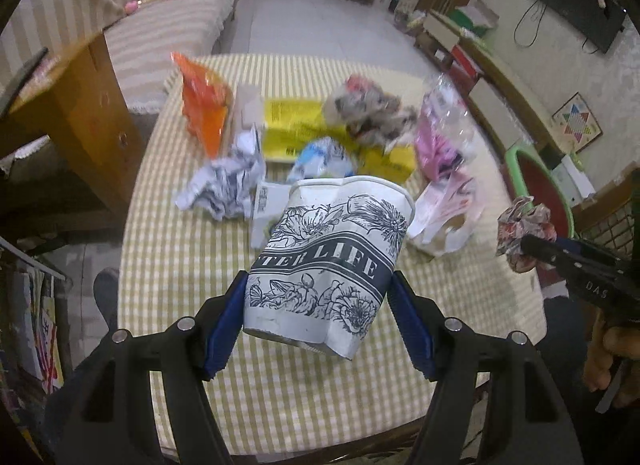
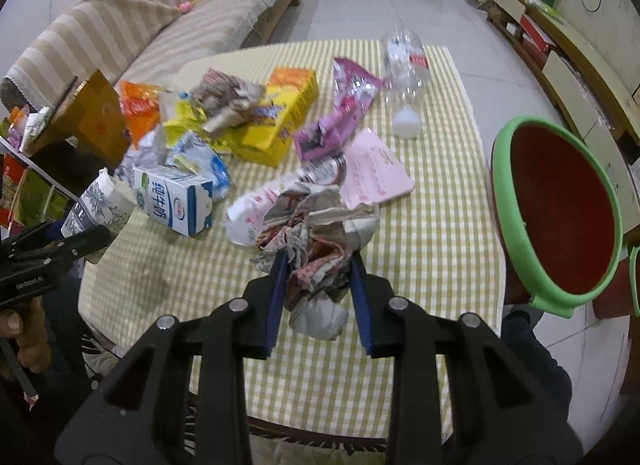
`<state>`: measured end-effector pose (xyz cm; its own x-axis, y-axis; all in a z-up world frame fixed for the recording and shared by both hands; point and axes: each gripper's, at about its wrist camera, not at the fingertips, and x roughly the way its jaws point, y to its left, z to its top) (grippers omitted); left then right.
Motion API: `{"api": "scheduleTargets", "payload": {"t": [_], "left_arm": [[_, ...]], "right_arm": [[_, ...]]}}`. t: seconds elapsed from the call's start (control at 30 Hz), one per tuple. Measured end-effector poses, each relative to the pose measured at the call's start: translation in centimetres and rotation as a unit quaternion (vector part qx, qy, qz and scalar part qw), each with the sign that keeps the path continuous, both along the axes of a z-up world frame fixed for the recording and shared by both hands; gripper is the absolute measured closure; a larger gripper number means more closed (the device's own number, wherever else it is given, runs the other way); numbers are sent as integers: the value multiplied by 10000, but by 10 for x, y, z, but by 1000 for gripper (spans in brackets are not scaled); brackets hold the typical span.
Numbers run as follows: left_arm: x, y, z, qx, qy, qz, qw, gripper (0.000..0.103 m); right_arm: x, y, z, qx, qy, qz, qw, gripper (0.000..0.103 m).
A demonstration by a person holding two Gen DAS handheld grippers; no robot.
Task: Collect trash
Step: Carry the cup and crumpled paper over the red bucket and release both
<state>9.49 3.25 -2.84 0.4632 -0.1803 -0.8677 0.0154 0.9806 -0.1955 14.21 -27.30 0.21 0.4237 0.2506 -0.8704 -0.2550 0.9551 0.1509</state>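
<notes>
A white paper cup (image 1: 332, 249) with dark flower print is tilted above the checked table (image 1: 180, 265), and my left gripper (image 1: 318, 281) is shut on its sides. My right gripper (image 2: 319, 257) is shut on a crumpled wad of printed paper (image 2: 320, 225), which hangs over the table's near right part. The left wrist view shows the same wad (image 1: 524, 225) at the far right. The cup (image 2: 100, 205) shows at the left edge of the right wrist view. A red bin with a green rim (image 2: 496, 169) stands just right of the table.
On the table lie a milk carton (image 2: 176, 201), a yellow box (image 2: 280, 117), a clear bottle (image 2: 404, 77), a pink wrapper (image 2: 344, 105), an orange bag (image 2: 138, 105) and pink paper (image 2: 376, 173). A striped sofa (image 2: 160, 25) stands behind, a wooden stand (image 2: 96, 121) at the left.
</notes>
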Motion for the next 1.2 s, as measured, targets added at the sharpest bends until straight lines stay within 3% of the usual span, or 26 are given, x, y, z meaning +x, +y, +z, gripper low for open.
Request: {"api": "scheduleTargets", "payload": {"t": [0.3,0.7,1.2], "left_arm": [[16,-25,37,-22,-368,-59,9993,37],[42,-75,57,-56,-543,-484,9973,37],[98,-182,73,-185,-655,-1514,9861,37]], "right_arm": [[-1,-11,21,137,-242,-100,9996,73],[10,-50,35,235,-414,-457,9978,73],[31,-153,49,159,-641,-1455,9872,73]]}}
